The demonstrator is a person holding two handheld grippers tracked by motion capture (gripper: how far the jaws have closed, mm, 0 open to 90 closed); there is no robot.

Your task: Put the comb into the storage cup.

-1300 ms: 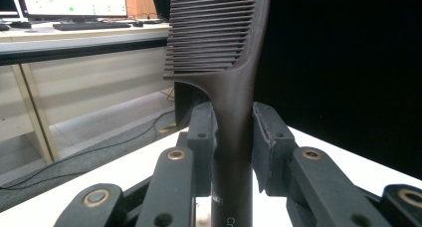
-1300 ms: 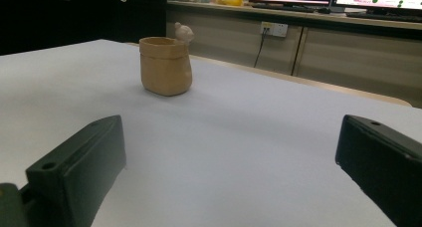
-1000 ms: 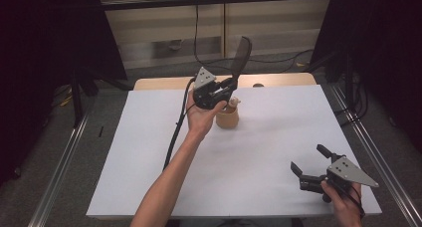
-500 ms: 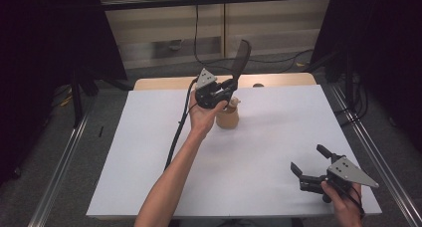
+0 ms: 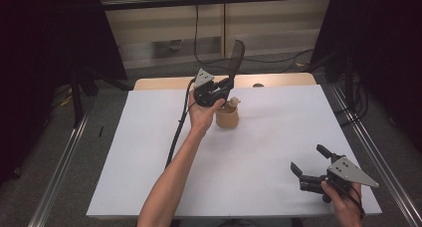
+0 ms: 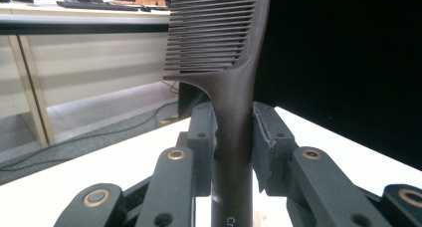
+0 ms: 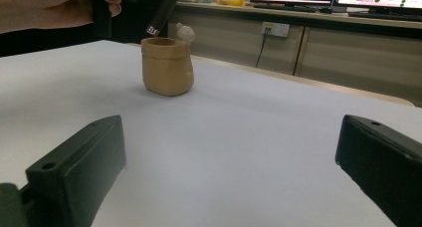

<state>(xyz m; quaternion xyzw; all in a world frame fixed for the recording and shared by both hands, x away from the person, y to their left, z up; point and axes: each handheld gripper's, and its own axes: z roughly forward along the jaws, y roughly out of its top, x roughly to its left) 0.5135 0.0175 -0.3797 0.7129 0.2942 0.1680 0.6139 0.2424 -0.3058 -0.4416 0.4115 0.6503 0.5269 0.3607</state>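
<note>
Jaws of left gripper point(image 5: 225, 85) clamped on handle of dark comb point(image 5: 236, 61); jaws of right gripper point(image 5: 309, 163) spread wide, nothing between.

White table point(image 5: 149, 157): bare sheet across most of high view.

Comb: upright, teeth end up, handle end hanging just above mouth of pot point(image 5: 227, 116); touching or not, cannot tell.

Right gripper: low over near right corner of table, well apart from pot.

Pot: tan, upright, far centre of table, just beside left hand point(image 5: 203, 113).

Small pale knob point(image 7: 186, 33) at pot rim, unclear.

Overhead and low right gripper views share the pot point(image 5: 227, 117) point(image 7: 167, 67).
</note>
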